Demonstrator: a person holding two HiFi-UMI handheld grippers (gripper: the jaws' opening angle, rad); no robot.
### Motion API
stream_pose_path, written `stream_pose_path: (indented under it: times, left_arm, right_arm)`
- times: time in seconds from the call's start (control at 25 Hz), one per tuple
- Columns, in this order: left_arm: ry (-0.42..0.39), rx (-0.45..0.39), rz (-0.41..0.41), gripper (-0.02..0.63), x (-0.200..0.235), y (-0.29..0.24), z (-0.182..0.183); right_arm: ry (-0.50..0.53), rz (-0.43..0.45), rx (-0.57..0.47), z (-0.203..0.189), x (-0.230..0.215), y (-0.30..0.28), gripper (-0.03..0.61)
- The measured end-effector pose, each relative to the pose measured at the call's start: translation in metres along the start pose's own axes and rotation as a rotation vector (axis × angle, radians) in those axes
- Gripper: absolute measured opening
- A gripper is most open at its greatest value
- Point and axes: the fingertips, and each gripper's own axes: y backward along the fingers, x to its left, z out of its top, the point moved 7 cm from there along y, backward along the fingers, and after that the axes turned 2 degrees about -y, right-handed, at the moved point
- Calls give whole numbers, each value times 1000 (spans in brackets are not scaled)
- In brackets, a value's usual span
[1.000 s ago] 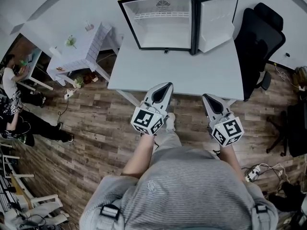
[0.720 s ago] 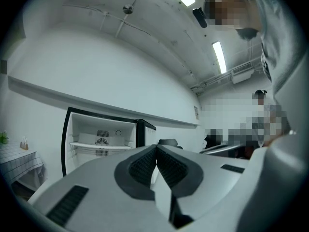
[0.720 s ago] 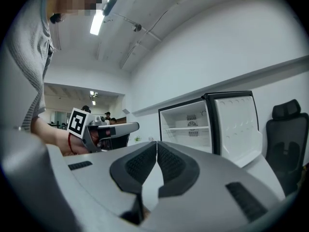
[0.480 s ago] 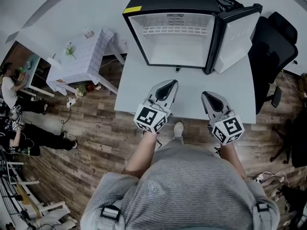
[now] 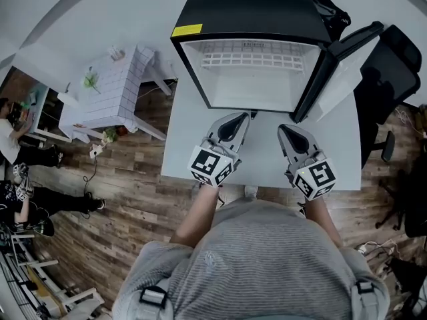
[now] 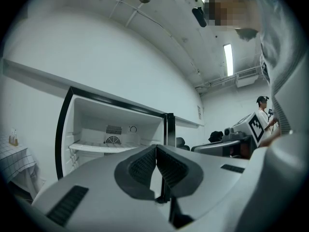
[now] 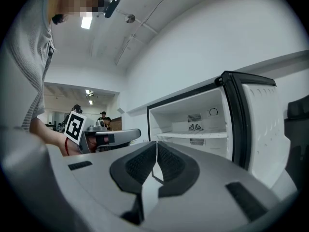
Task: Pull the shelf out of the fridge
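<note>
The person has stepped closer to the black mini fridge (image 5: 253, 12) with its door open. The grey left gripper (image 5: 239, 117) and right gripper (image 5: 285, 130), both clenched on nothing, now hover just before it. The white wire shelf (image 5: 257, 60) sits inside the fridge, untouched, so reaching in comes next.

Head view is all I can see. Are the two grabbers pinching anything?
Observer: No. In its own view the left gripper has its jaws pressed together with nothing between them.
Operator: And the other grabber?
Observer: The right gripper is the same in its view: jaws together, nothing held.
Operator: What's at the back of the fridge?
Observer: On the back wall of the fridge, a round fan grille sits just above the white shelf.
</note>
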Motion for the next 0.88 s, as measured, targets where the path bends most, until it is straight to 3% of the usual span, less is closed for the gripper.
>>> stream_pose_path:
  times: [0.44,0.88]
  left_arm:
    - [45,38,-67,12,57,-59,-14]
    - [46,4,-34,12,59,-87,-4]
  right_arm:
    - [-9,-44,3,7,-43,-58,14]
    - [30,1,-38,31,-68,-65,14]
